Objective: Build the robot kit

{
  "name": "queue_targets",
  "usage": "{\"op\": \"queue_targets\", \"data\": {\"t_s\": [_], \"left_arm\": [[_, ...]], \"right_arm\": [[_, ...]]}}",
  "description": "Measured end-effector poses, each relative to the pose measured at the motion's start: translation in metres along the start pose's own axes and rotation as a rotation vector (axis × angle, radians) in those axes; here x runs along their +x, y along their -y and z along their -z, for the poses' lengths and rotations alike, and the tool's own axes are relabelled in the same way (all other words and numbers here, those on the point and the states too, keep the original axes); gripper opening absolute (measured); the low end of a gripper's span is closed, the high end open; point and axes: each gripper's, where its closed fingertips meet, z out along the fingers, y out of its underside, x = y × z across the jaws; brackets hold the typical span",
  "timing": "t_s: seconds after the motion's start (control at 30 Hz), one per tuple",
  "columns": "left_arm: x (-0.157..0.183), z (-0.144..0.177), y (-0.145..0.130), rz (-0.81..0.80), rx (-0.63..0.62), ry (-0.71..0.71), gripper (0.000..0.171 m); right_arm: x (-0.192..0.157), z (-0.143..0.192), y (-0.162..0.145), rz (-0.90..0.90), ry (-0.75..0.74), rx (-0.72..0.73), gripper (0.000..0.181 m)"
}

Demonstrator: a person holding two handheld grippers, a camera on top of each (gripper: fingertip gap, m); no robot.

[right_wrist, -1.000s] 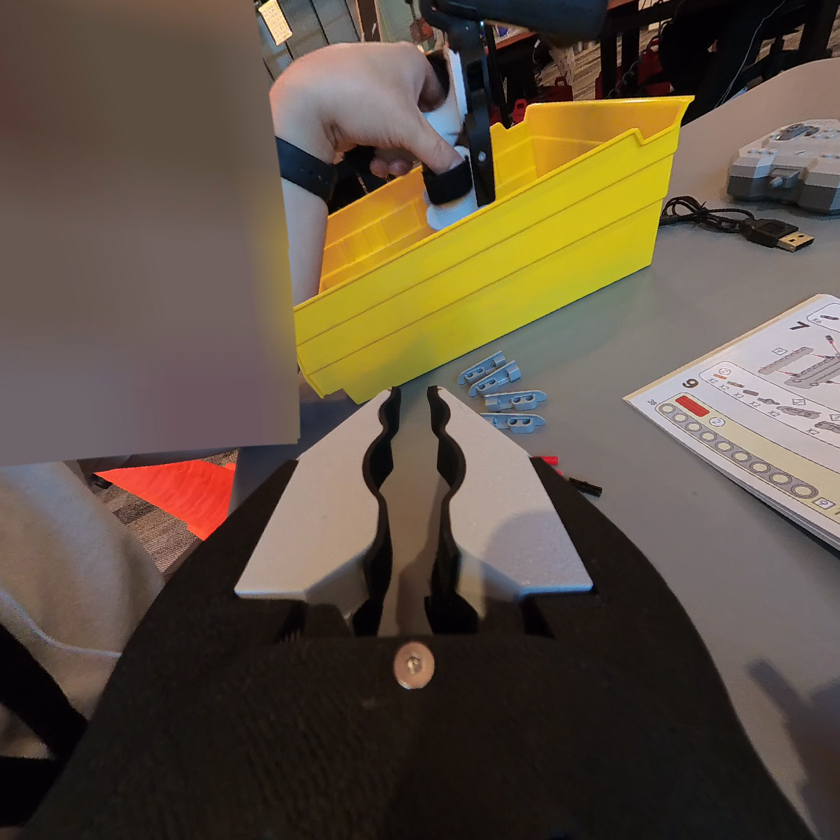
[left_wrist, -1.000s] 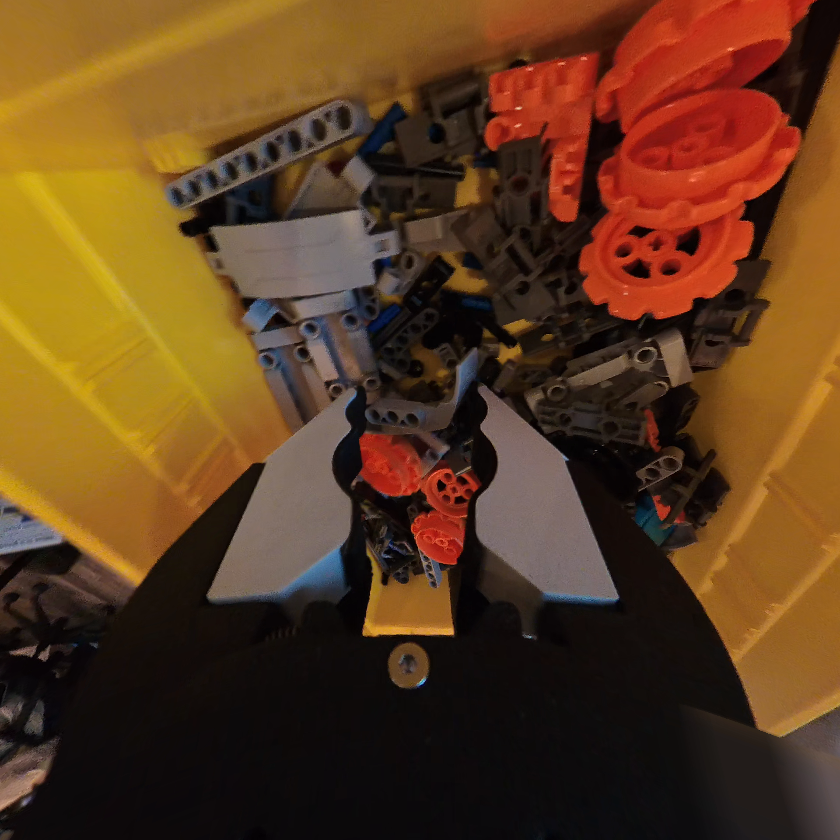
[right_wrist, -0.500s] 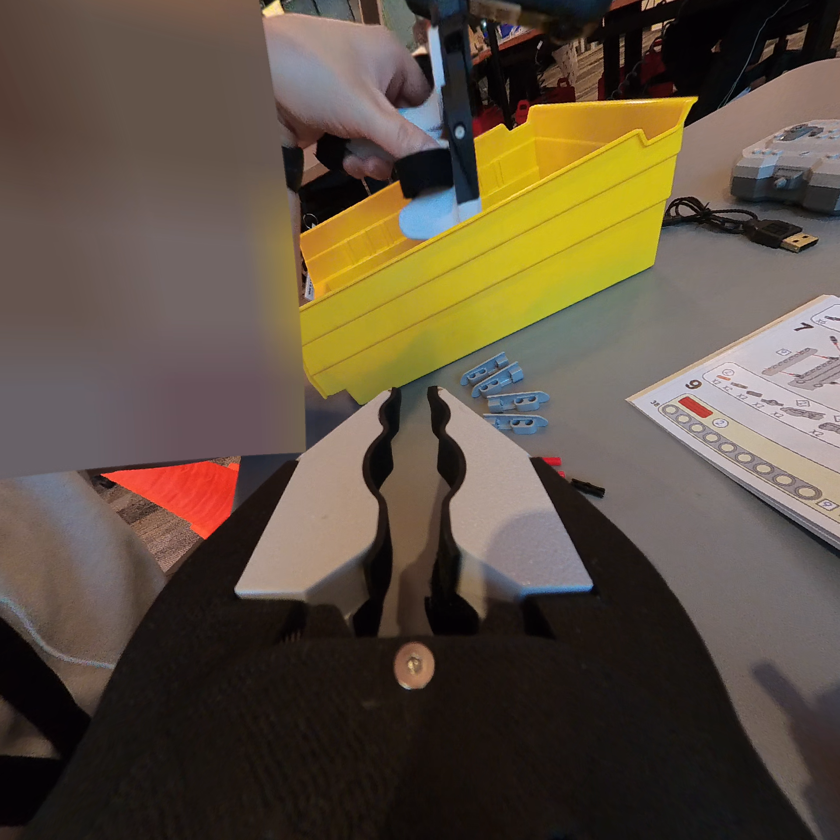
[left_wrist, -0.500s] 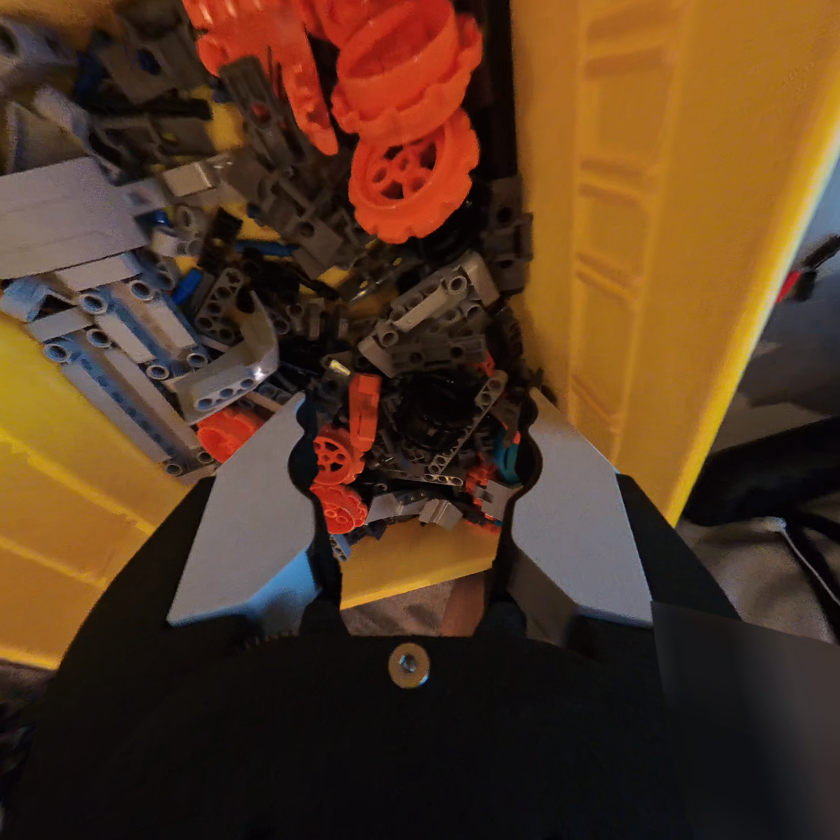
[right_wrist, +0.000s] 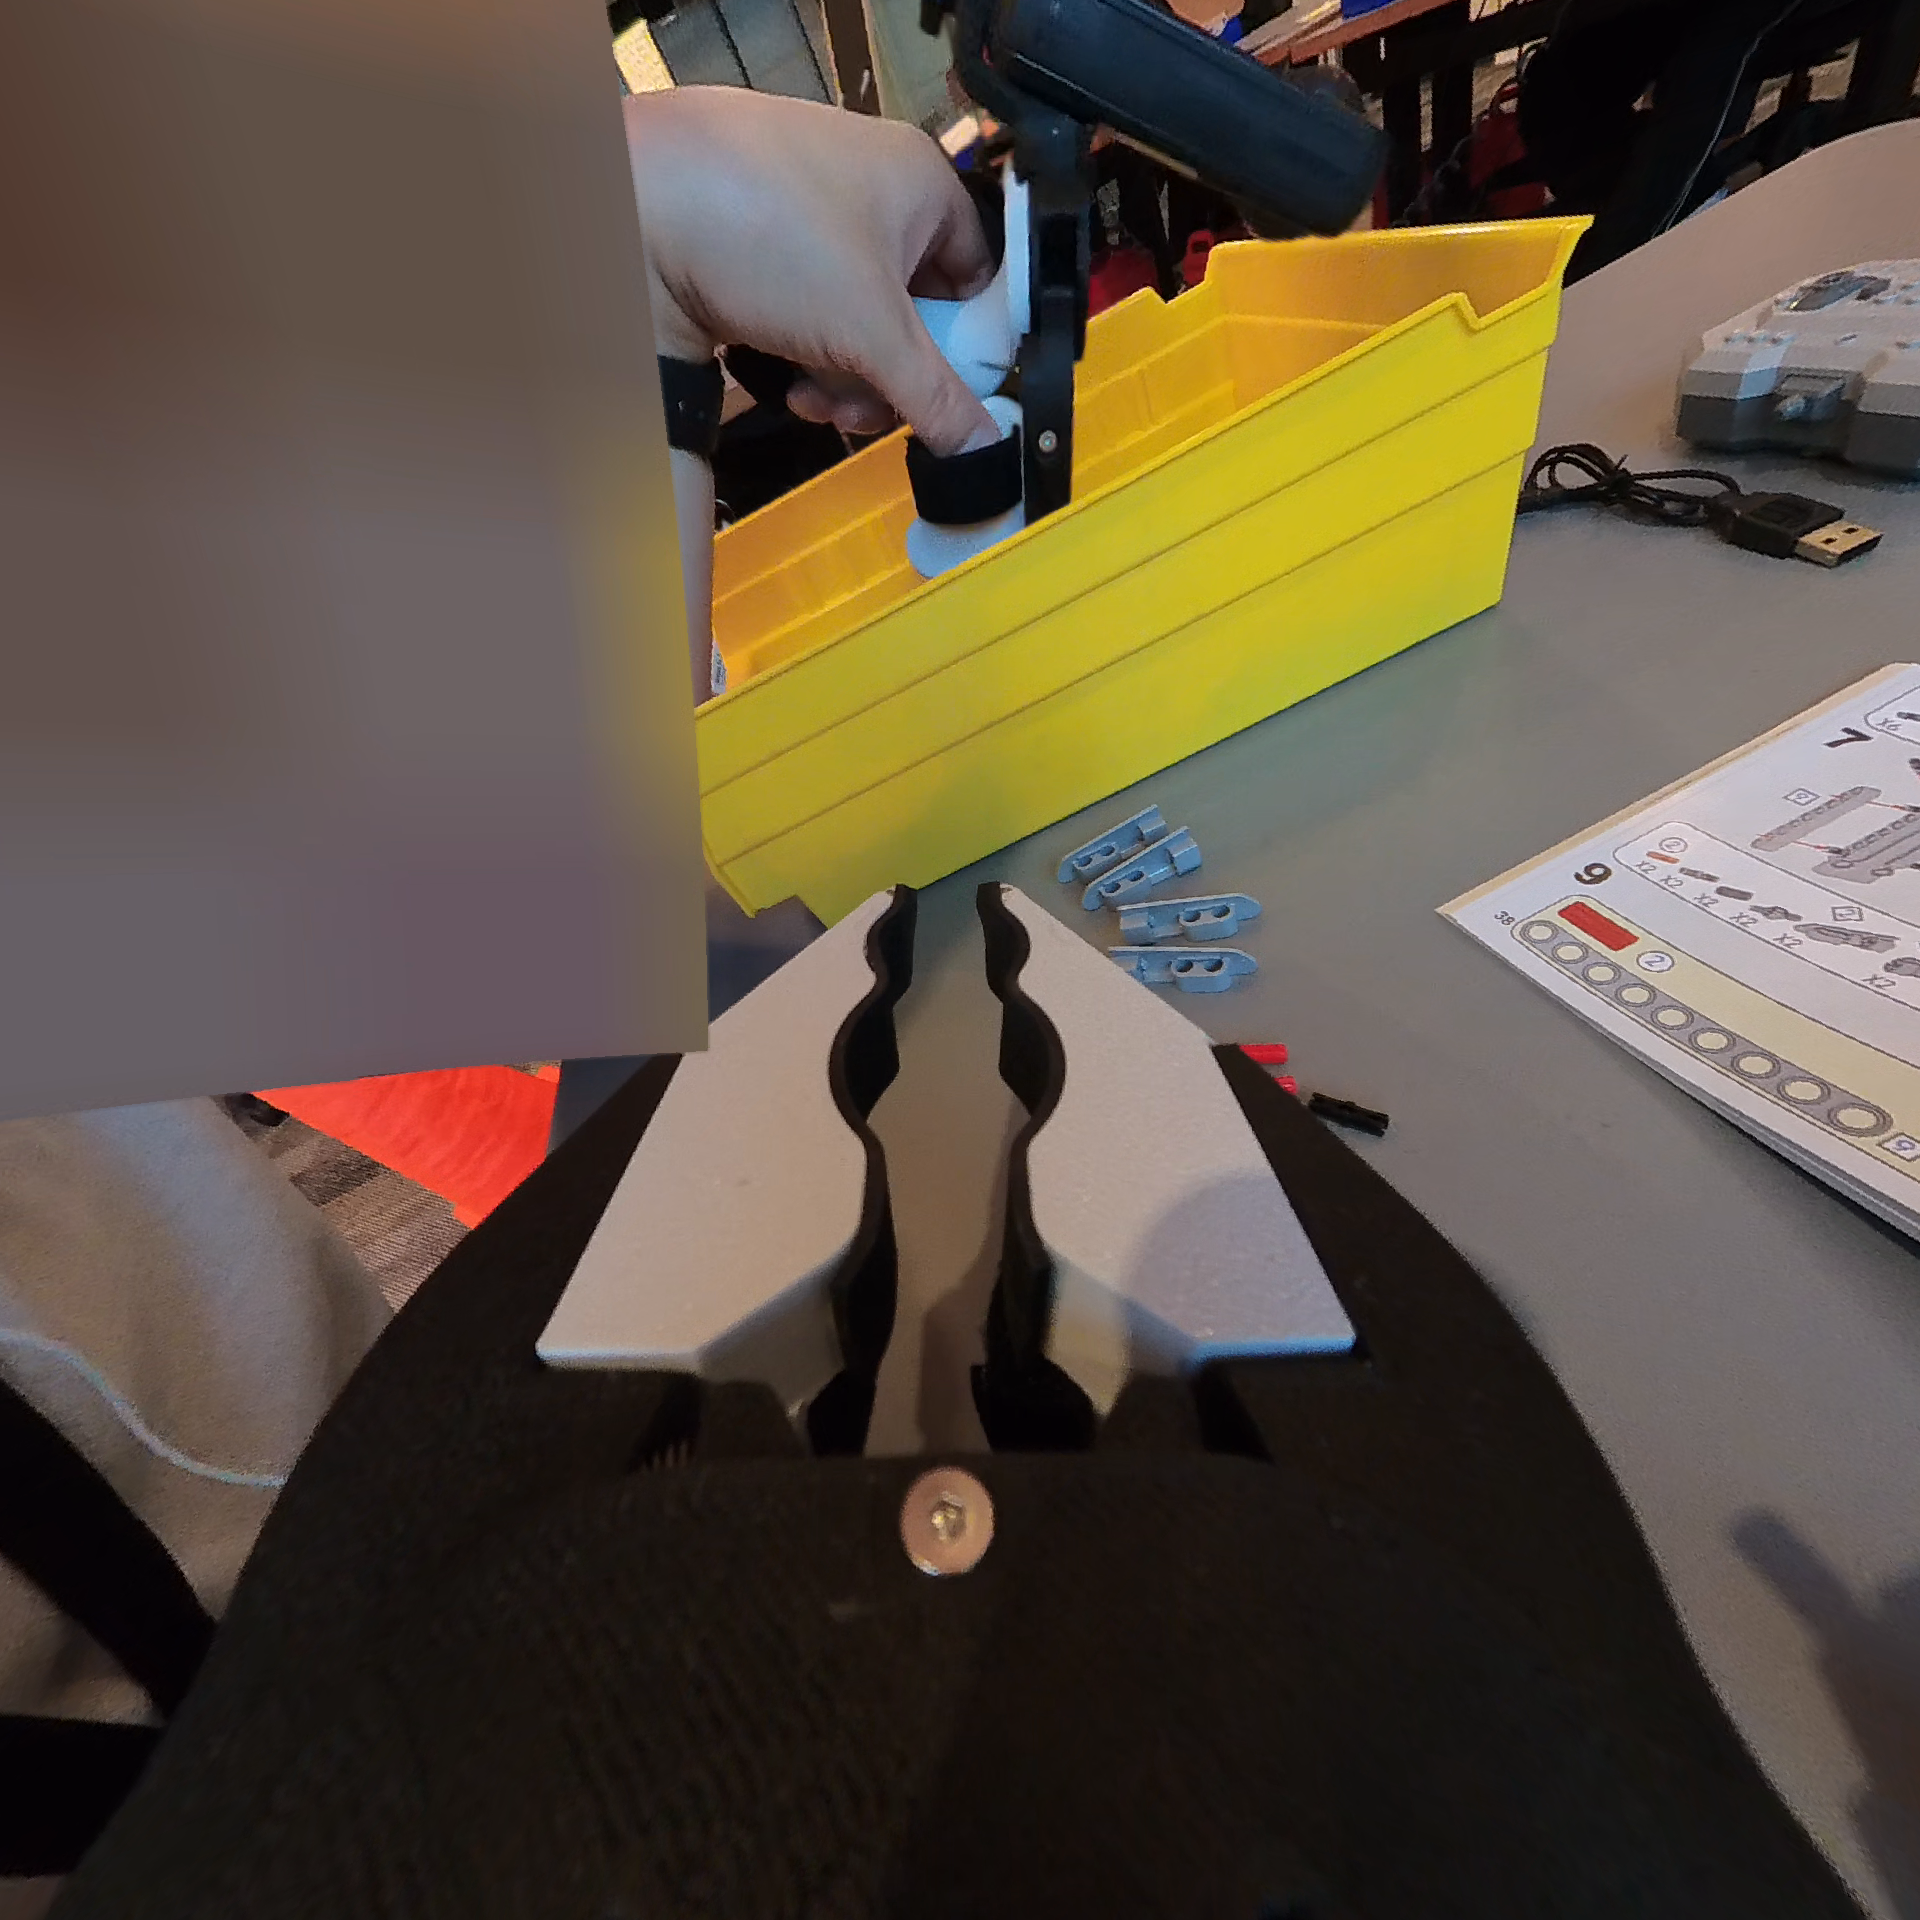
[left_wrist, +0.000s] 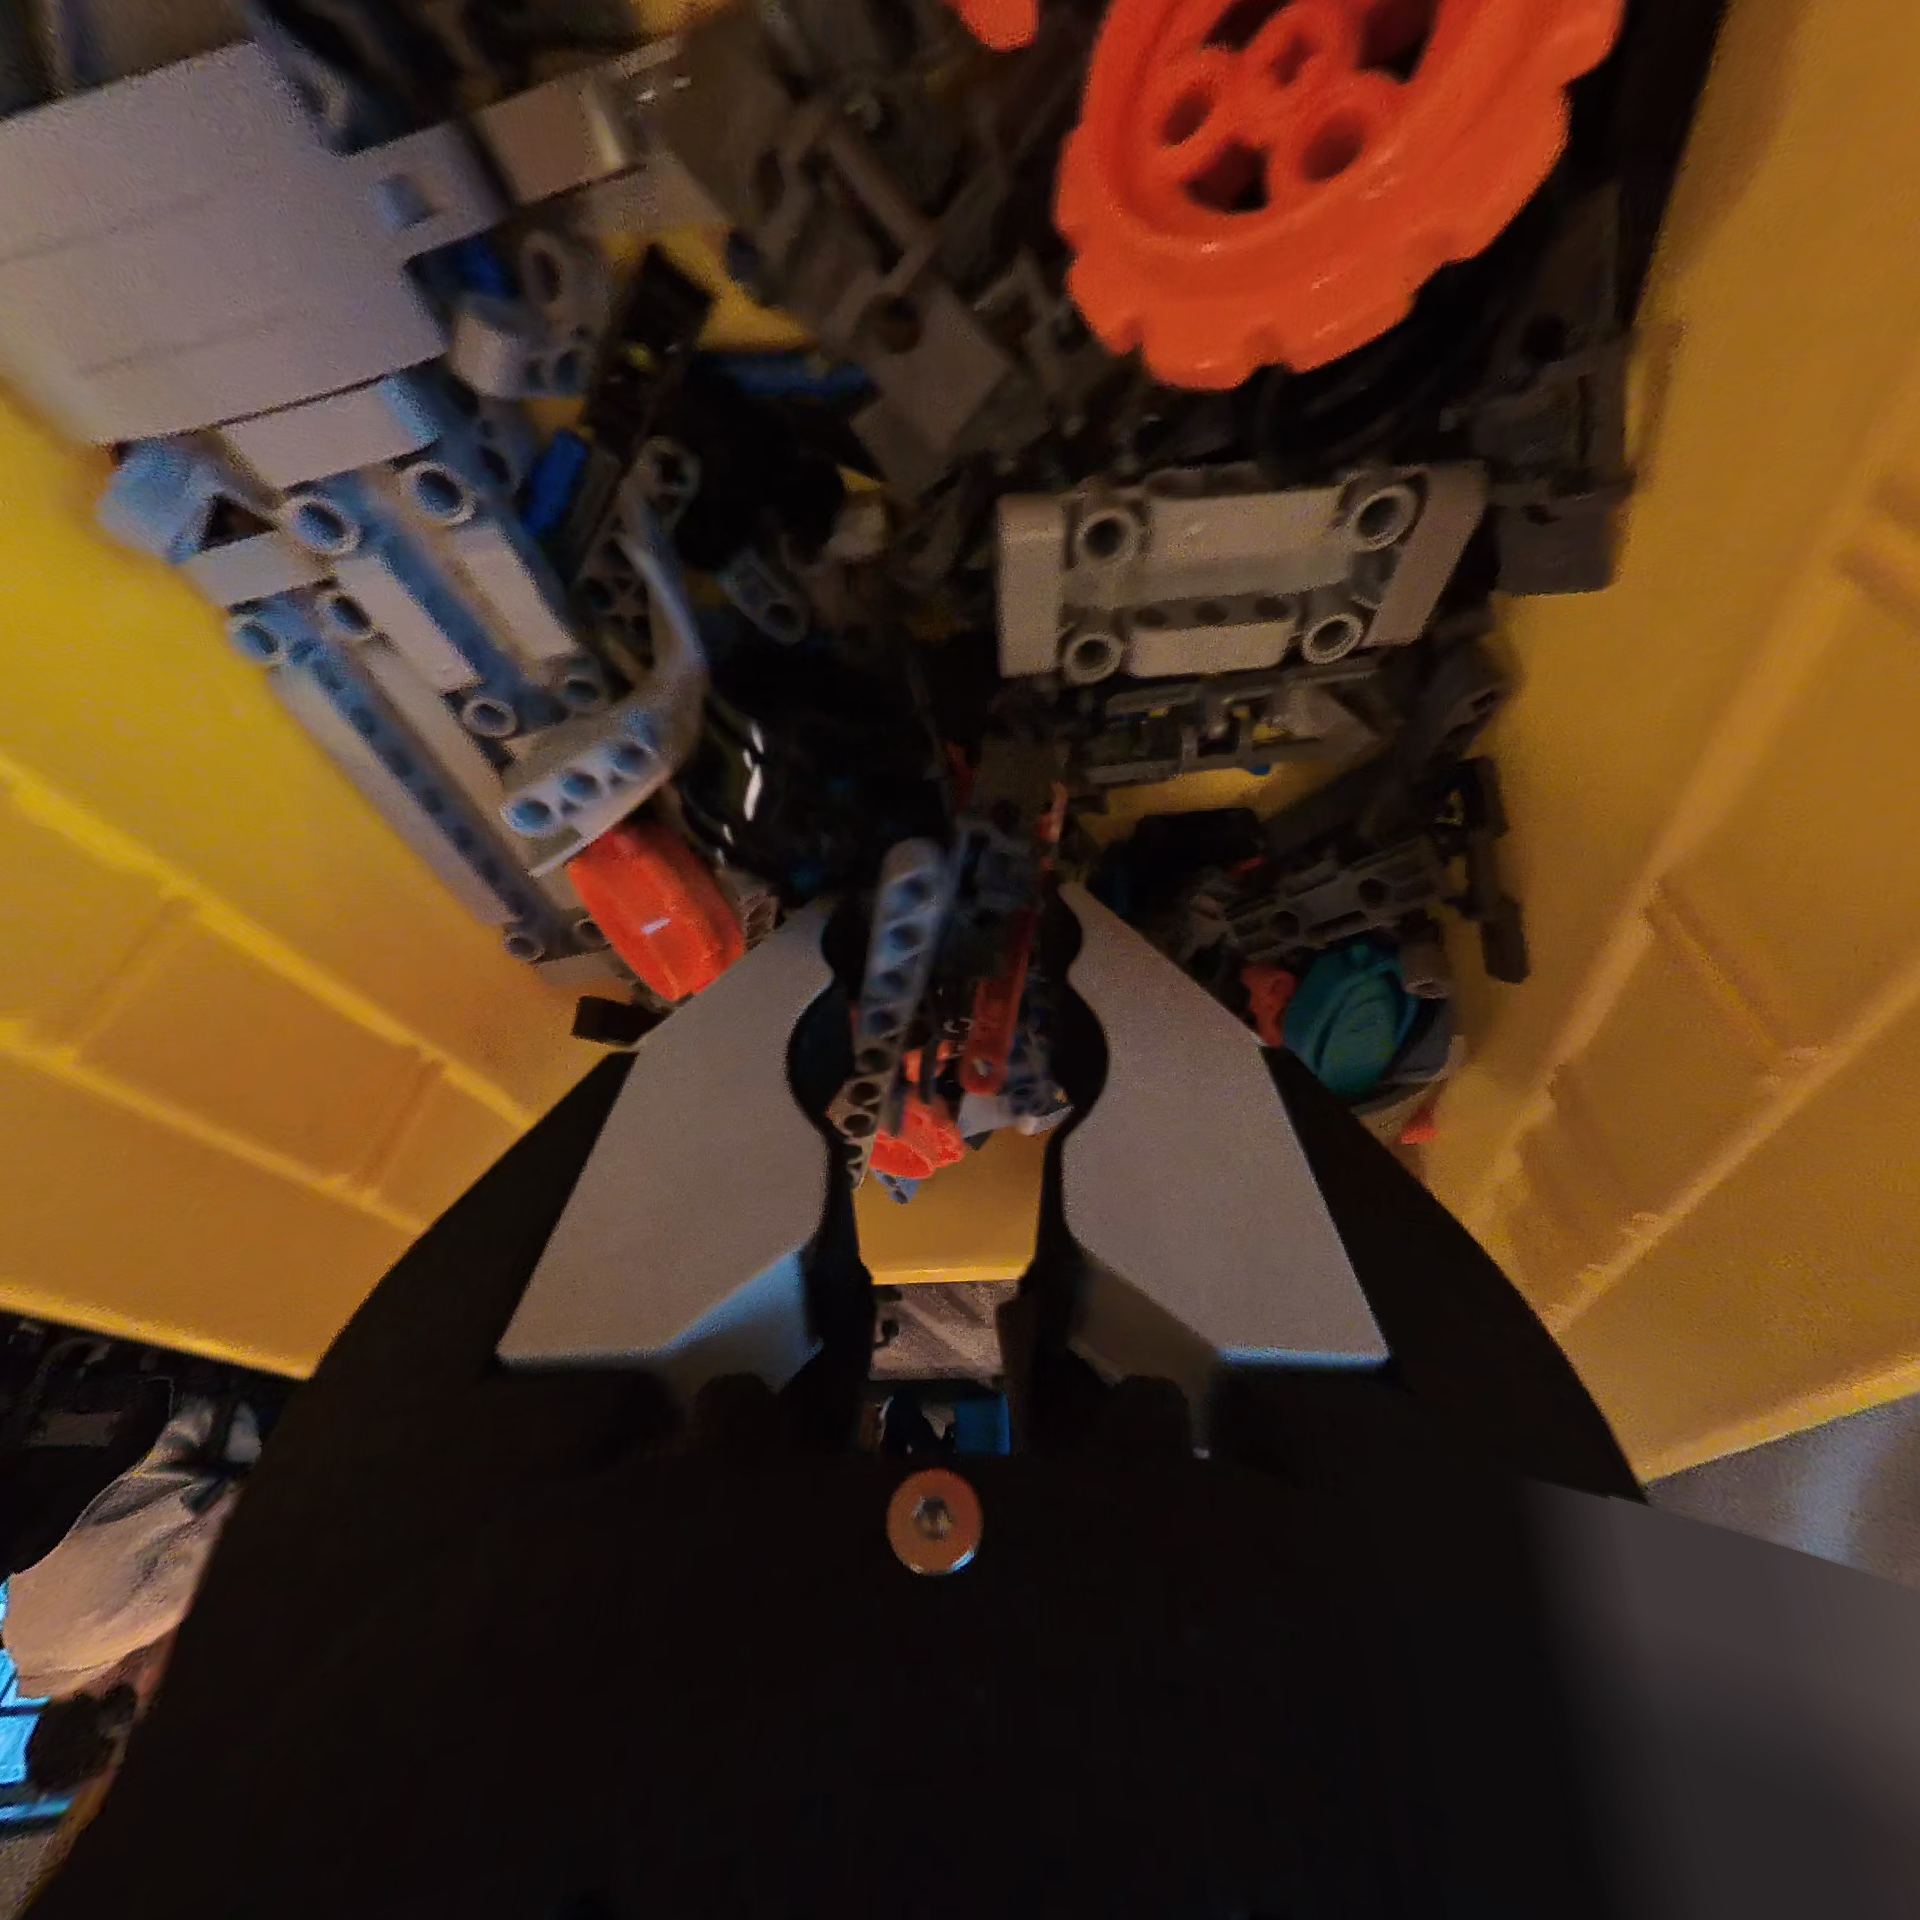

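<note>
Left gripper [left_wrist: 945,914]: tips sunk in loose building parts on the floor of a yellow bin [left_wrist: 260,987]. A grey holed beam [left_wrist: 894,997] and a red holed piece [left_wrist: 1003,1013] stand on end between the fingers, filling the gap; the blur leaves it unclear whether the pads actually pinch them, so grip cannot be told
Around it, left wrist view: small orange hub [left_wrist: 655,914] at 9 o'clock; teal round part [left_wrist: 1351,1018] at 3; light grey frame piece [left_wrist: 1226,582] at 1; large orange wheel [left_wrist: 1309,177] at 12
Right gripper [right_wrist: 948,894]: fingers drawn almost together, nothing between, held above the grey table [right_wrist: 1455,1351]
Right wrist view only: bin's outside, a hand [right_wrist: 810,260] working the other gripper at 12; four blue-grey connectors [right_wrist: 1158,904] at 1, just beside the bin; black pin [right_wrist: 1348,1114] and instruction booklet [right_wrist: 1714,966] at 3; USB cable [right_wrist: 1766,520] and grey control unit [right_wrist: 1818,364] at 2
Left wrist view only: the bin's contents
</note>
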Motion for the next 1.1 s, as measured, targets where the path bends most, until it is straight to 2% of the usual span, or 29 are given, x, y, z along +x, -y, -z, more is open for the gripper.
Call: {"op": "queue_targets", "data": {"t_s": [0.17, 0.43, 0.53, 0.63, 0.7, 0.8, 0.97, 1.1], "left_arm": [[-0.02, 0.003, -0.009, 0.037, 0.023, 0.022, 0.02], [-0.043, 0.012, -0.013, 0.126, 0.093, 0.054, 0.017], [-0.045, 0.019, -0.016, 0.173, 0.12, 0.06, 0.041], [-0.039, 0.032, -0.015, 0.161, 0.189, 0.08, 0.045], [-0.022, 0.041, -0.007, 0.096, 0.255, 0.036, 0.049], [0.009, 0.044, 0.01, -0.088, 0.305, -0.033, 0.055], [0.025, 0.033, 0.043, -0.291, 0.29, 0.016, 0.067], [0.025, 0.019, 0.056, -0.369, 0.252, 0.078, 0.07]], "right_arm": [[0.0, -0.001, -0.001, 0.002, 0.0, -0.006, 0.012], [0.0, -0.002, -0.003, 0.001, 0.001, -0.01, 0.012], [-0.001, -0.002, -0.002, 0.001, 0.002, -0.009, 0.012], [0.0, -0.001, -0.002, 0.0, 0.001, -0.006, 0.012], [-0.001, -0.001, -0.002, -0.003, 0.003, -0.006, 0.012], [-0.001, -0.001, -0.002, -0.003, 0.005, -0.007, 0.012], [-0.001, -0.001, -0.001, -0.001, 0.005, -0.004, 0.012], [0.0, -0.001, -0.001, -0.014, 0.008, -0.004, 0.012]]}}
